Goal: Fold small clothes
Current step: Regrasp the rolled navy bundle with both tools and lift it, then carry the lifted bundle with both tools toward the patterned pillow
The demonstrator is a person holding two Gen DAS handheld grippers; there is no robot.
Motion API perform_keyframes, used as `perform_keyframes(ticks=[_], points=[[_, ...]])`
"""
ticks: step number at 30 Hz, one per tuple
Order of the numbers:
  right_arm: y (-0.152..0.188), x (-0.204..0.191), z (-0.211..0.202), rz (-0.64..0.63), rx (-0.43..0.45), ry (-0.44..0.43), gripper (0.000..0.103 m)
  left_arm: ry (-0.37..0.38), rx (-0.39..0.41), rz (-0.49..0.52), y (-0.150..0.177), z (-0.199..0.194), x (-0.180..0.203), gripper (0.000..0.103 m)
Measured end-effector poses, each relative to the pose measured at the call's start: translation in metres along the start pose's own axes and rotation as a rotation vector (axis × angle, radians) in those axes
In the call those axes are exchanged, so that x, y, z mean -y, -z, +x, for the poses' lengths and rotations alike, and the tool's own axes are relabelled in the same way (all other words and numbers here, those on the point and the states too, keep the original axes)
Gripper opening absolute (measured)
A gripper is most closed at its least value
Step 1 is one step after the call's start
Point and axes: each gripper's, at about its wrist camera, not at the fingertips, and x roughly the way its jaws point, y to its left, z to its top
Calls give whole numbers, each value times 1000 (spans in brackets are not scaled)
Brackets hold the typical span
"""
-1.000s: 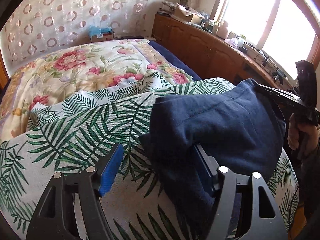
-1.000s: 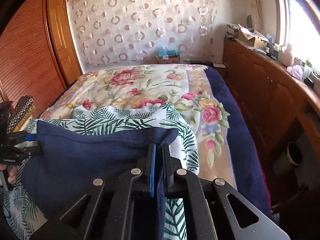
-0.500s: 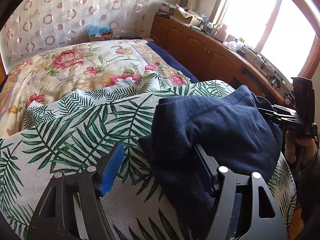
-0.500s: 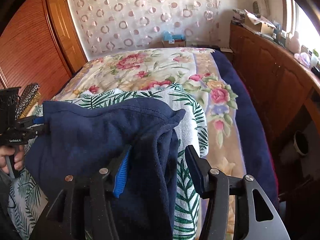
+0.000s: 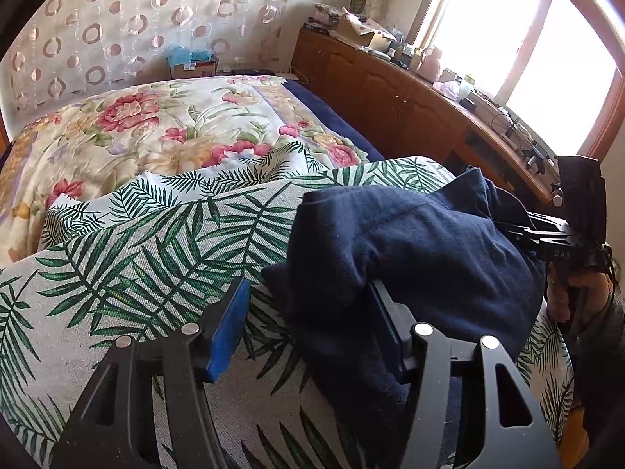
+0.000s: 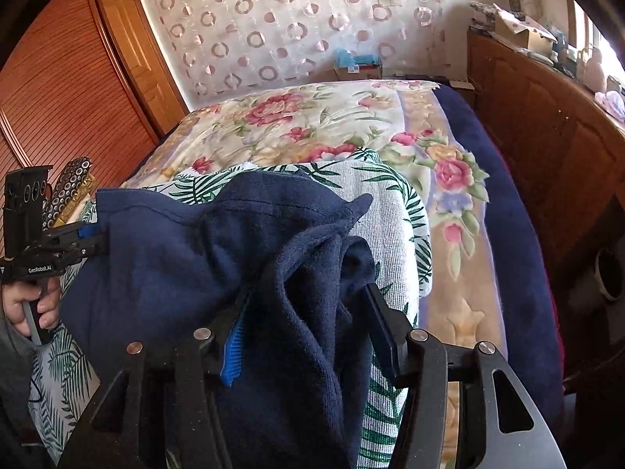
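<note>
The bed (image 5: 164, 133) offers wide open room beyond its palm-print cover (image 5: 136, 242). On that cover lies the navy garment (image 5: 410, 242), soft, limp and light, best taken by hem corners. The right tongs (image 6: 308, 328) have just opened, cloth bunched loosely between. The left tongs (image 5: 308, 320), just narrowing, stand open at its edge, gripping nothing.

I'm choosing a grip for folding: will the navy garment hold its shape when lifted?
Probably not: the navy garment droops in soft folds, so it looks floppy. Its fuzzy knit likely grips the palm-print cloth rather than sliding. It seems light.
</note>
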Motion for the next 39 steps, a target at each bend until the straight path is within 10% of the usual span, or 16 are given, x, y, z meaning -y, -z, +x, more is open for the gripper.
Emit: perform_keyframes(ticks=[4,8,25,39], points=[[2,-2,1,-16,5,-2,54,64,4,-35,0,0,-2,38],[5,-8,1,-22,4,-47,31,71,29,-19,-1,-9,5,16],[6,-87,-78,-179,285,-29,16,46,365,-7,20,-157,13,14],[-59,-293,-45,-590,365,-232,16,-295,599,-248,102,-295,-102,14]])
